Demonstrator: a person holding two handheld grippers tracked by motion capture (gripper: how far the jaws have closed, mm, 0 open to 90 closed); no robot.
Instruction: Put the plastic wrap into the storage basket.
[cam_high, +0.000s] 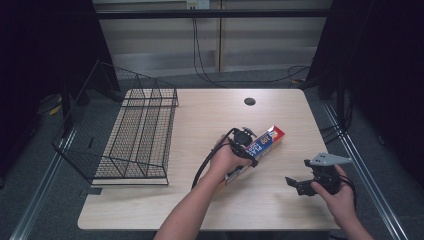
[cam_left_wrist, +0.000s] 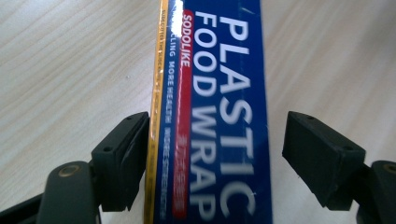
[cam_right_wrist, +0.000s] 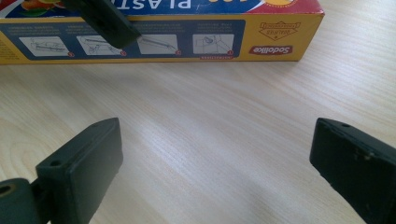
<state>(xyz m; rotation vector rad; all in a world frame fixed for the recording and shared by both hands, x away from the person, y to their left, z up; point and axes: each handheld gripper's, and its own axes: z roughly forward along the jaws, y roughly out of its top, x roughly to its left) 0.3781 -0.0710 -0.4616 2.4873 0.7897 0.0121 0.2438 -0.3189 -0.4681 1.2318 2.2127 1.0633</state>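
A long blue, red and yellow plastic food wrap box (cam_high: 267, 140) lies slantwise on the light wooden table (cam_high: 150, 205), right of centre. My left gripper (cam_high: 248, 150) points down over the box's middle, one jaw on each long side. In the left gripper view the box (cam_left_wrist: 219, 70) runs between the jaws of the left gripper (cam_left_wrist: 217, 126): one jaw lies against the yellow edge, the other stands off with a gap, so it is open. My right gripper (cam_high: 298, 175) hovers open and empty near the table's right front. The right gripper view has the right gripper (cam_right_wrist: 215, 140) facing the box's side (cam_right_wrist: 187, 42).
A black wire basket (cam_high: 135, 135) stands on the table's left part, with a tilted wire panel beside it. A round cable hole (cam_high: 249, 101) sits near the far edge. Bare wood lies between the box and the right gripper.
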